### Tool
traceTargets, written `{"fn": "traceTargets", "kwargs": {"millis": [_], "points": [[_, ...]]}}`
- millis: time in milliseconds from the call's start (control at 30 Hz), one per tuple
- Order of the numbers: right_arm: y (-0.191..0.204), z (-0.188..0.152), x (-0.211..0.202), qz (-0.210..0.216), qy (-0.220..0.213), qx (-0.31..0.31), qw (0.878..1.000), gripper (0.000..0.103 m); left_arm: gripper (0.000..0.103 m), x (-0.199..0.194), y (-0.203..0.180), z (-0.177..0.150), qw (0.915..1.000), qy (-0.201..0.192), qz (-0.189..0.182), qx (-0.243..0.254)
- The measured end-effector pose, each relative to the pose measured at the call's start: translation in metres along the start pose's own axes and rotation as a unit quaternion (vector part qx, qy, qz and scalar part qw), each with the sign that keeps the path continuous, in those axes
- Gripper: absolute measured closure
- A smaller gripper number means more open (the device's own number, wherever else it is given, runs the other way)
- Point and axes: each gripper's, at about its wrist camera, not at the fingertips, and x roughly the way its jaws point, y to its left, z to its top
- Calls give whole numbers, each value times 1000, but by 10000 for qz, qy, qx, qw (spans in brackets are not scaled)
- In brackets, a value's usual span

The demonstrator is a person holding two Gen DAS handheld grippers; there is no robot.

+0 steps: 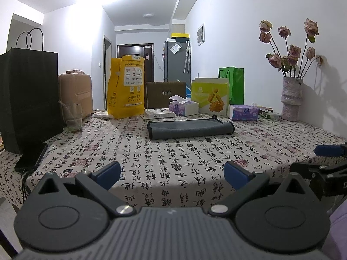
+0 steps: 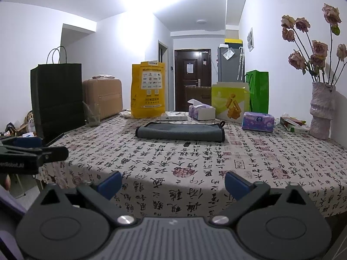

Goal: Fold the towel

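Observation:
A grey towel (image 1: 190, 129) with a black edge lies folded into a flat strip near the far middle of the table; it also shows in the right wrist view (image 2: 180, 131). My left gripper (image 1: 172, 174) is open and empty, held at the near table edge, well short of the towel. My right gripper (image 2: 173, 184) is open and empty, also back at the near edge. The right gripper shows at the right side of the left wrist view (image 1: 325, 160); the left gripper shows at the left side of the right wrist view (image 2: 32, 151).
The table wears a calligraphy-print cloth (image 1: 173, 160). A black paper bag (image 1: 28, 99), a glass (image 1: 72, 117) and a dark phone (image 1: 30, 159) stand left. A yellow bag (image 1: 126, 86), tissue boxes (image 1: 244, 112), a snack box (image 1: 211, 96) and a vase of roses (image 1: 291, 97) line the back.

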Motion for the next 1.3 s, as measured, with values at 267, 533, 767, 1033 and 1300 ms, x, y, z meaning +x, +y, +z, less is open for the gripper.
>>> {"fn": "traceTargets", "kwargs": {"millis": [267,533,767,1033,1300], "points": [[0,0,0,4,-3,1,10000,2,0,-1,0,0,10000,-12,10,11],[0,1,1,-7,-20,3,10000,2,0,-1,0,1,10000,-15,12,17],[-1,1,2,-11,-20,6,10000,2,0,-1,0,1,10000,-10,-5,20],[-1,2,2,-8,-18,11,10000,2,0,0,1,1,10000,-7,-12,24],[-1,2,2,-17,-22,8,10000,2,0,1,-1,0,10000,0,-26,32]]}}
